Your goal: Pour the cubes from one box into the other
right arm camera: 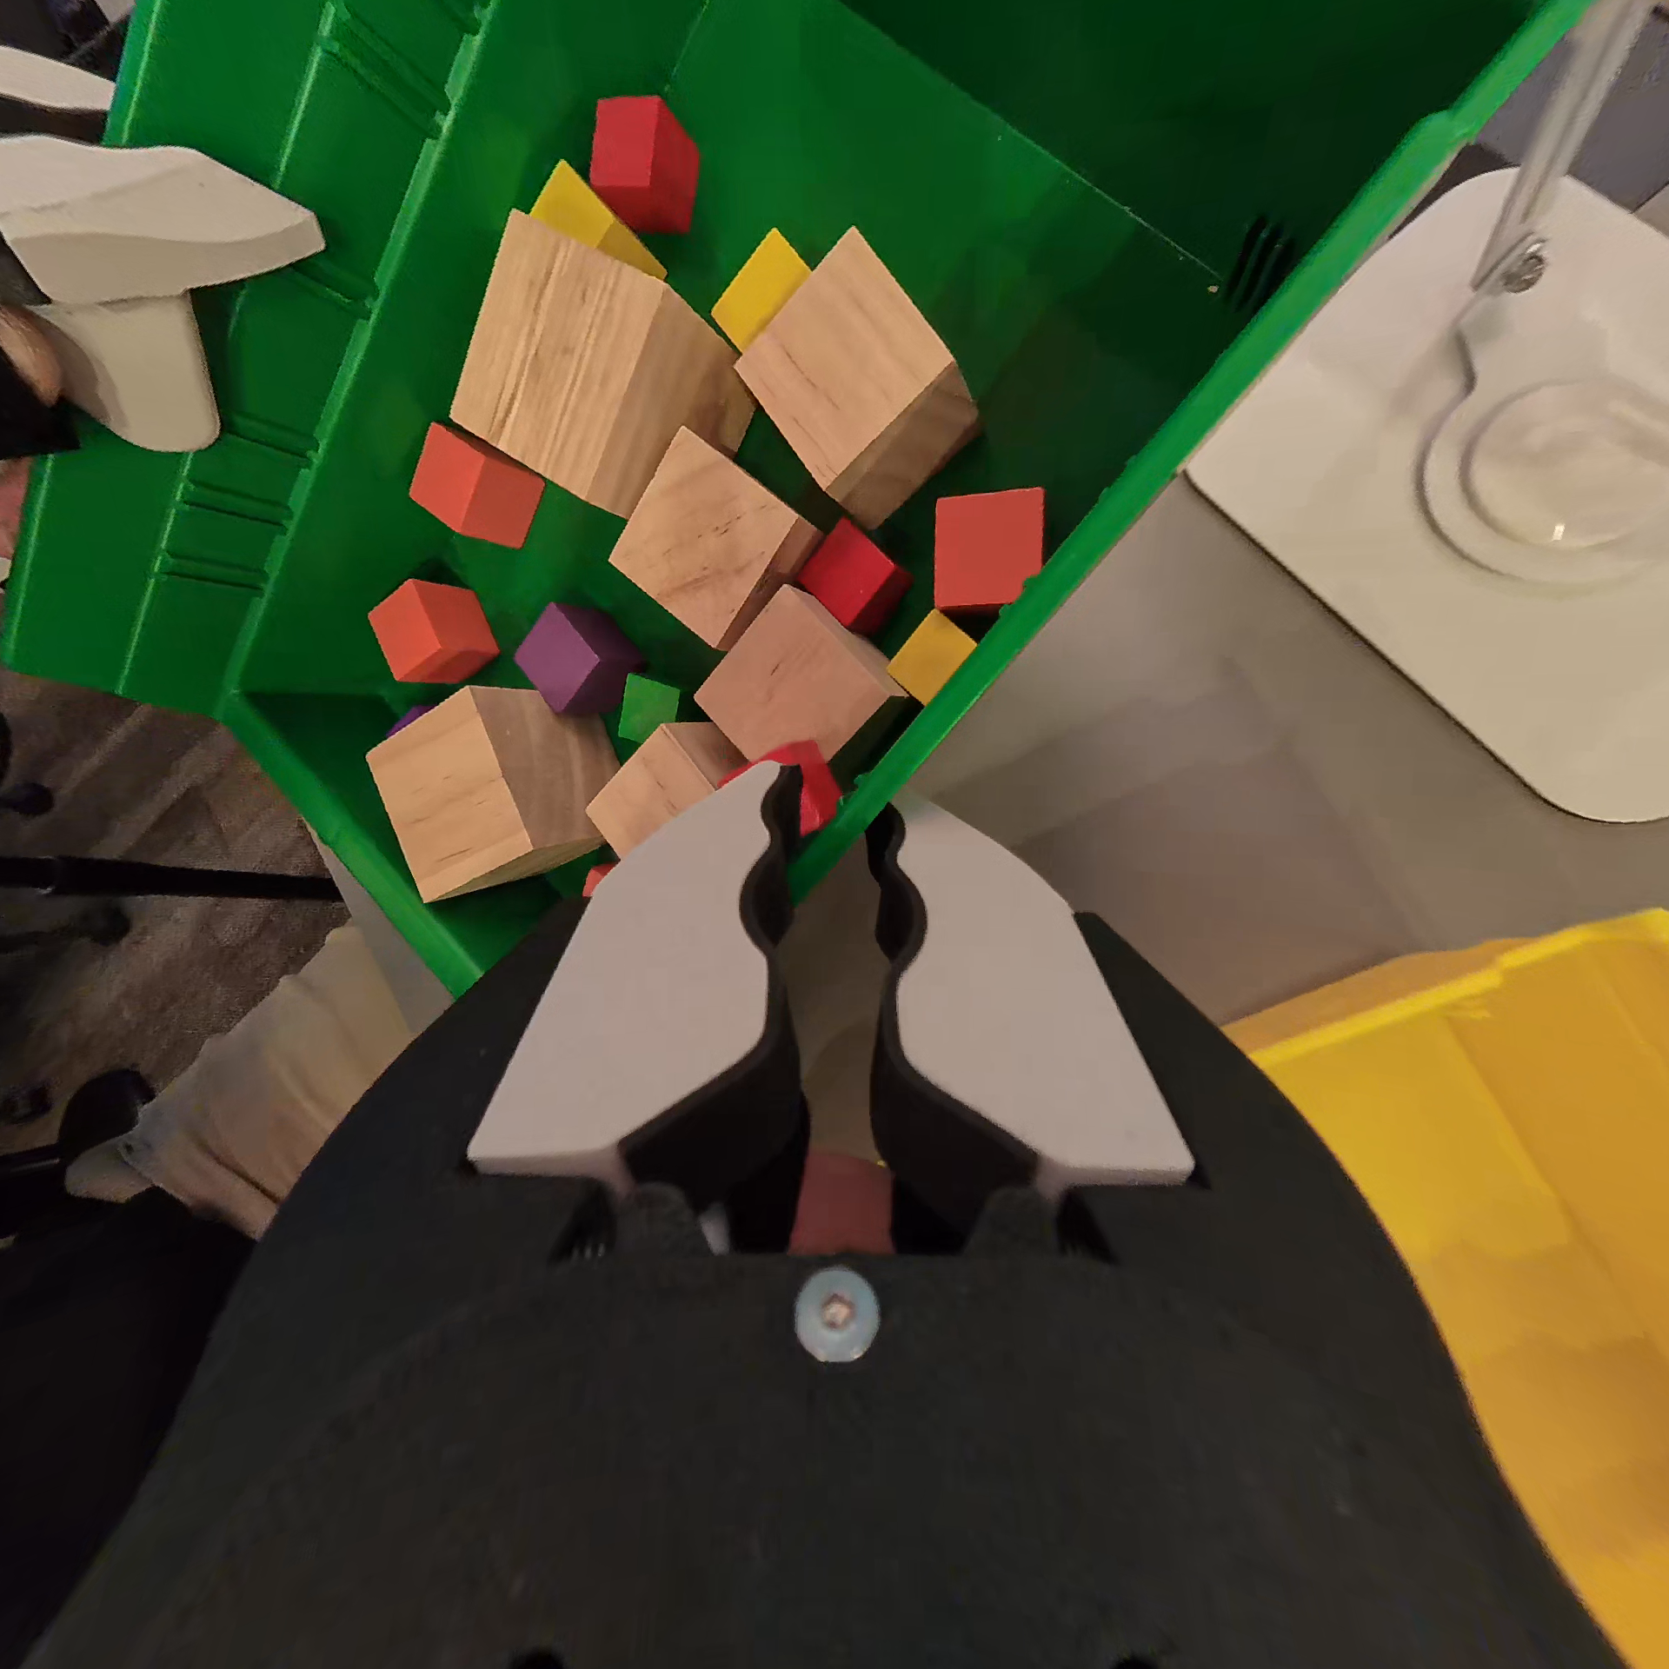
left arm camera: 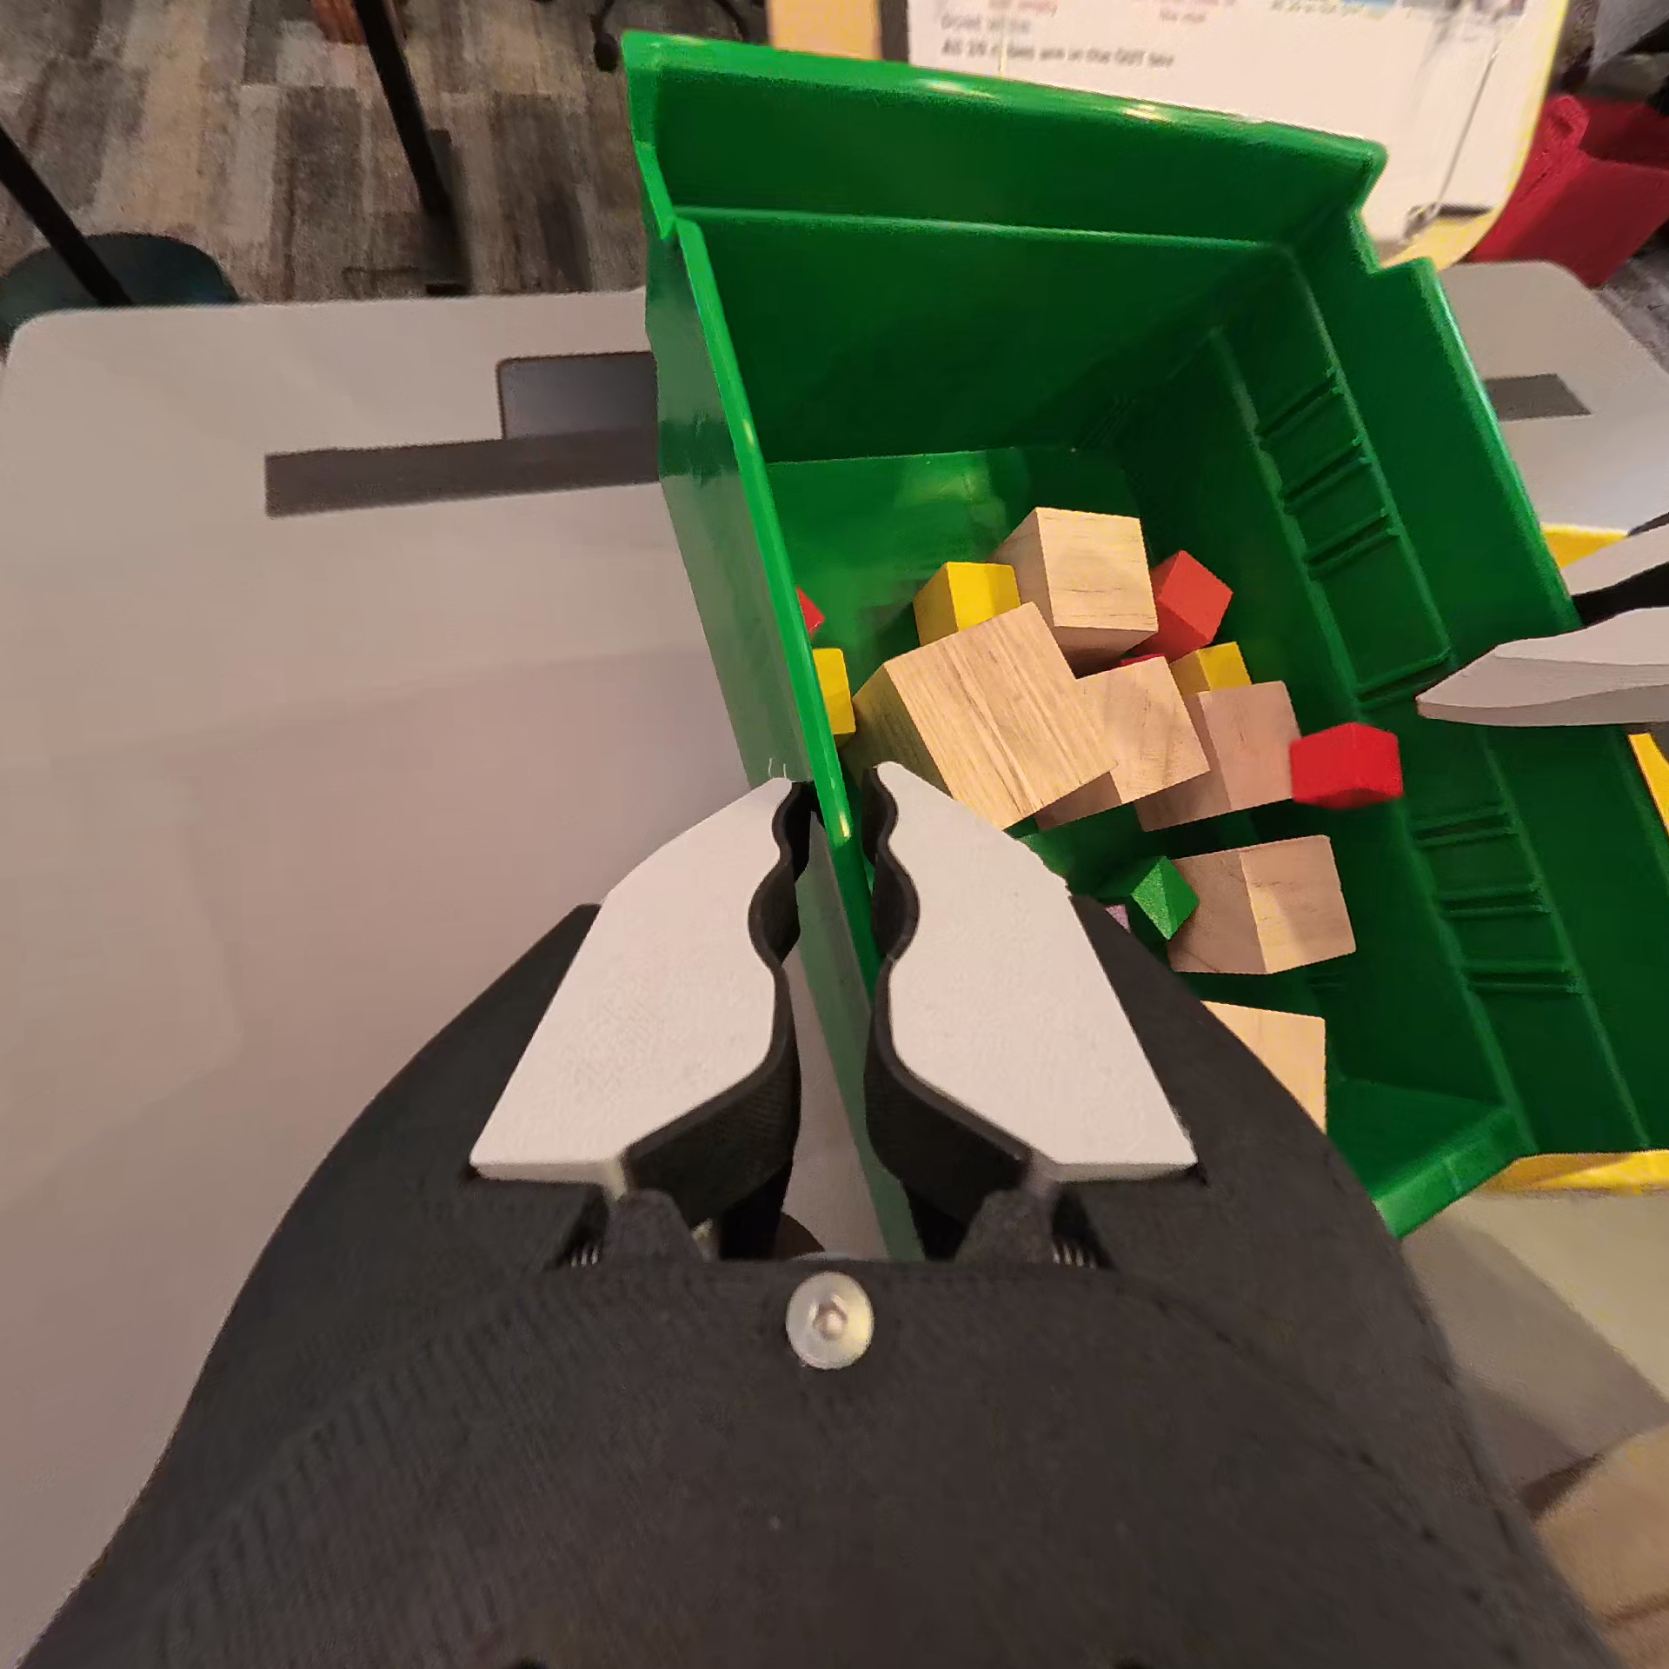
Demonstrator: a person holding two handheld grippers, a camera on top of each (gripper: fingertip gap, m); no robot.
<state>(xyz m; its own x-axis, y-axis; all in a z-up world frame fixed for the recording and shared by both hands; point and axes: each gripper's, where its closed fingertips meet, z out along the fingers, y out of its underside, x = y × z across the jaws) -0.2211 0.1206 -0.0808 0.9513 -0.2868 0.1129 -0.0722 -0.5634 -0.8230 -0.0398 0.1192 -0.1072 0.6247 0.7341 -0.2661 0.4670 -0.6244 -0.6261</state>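
Note:
A green box point(left arm camera: 948, 361) is held tilted above the table, and it also fills the upper left of the right wrist view point(right arm camera: 858, 117). My left gripper point(left arm camera: 835, 786) is shut on one side wall. My right gripper point(right arm camera: 835, 795) is shut on the opposite wall and shows at the right edge of the left wrist view point(left arm camera: 1553, 686). Inside, several wooden cubes point(left arm camera: 984, 722) and small red, yellow, green and purple cubes point(right arm camera: 578, 655) slide toward the low end. A yellow box point(right arm camera: 1490, 1219) lies below, at the lower right.
The grey table point(left arm camera: 316, 722) carries dark strips point(left arm camera: 452, 479). A white base with a clear stand point(right arm camera: 1535, 470) sits on the table beyond the green box. Carpeted floor and a red bin point(left arm camera: 1589, 199) lie past the table's far edge.

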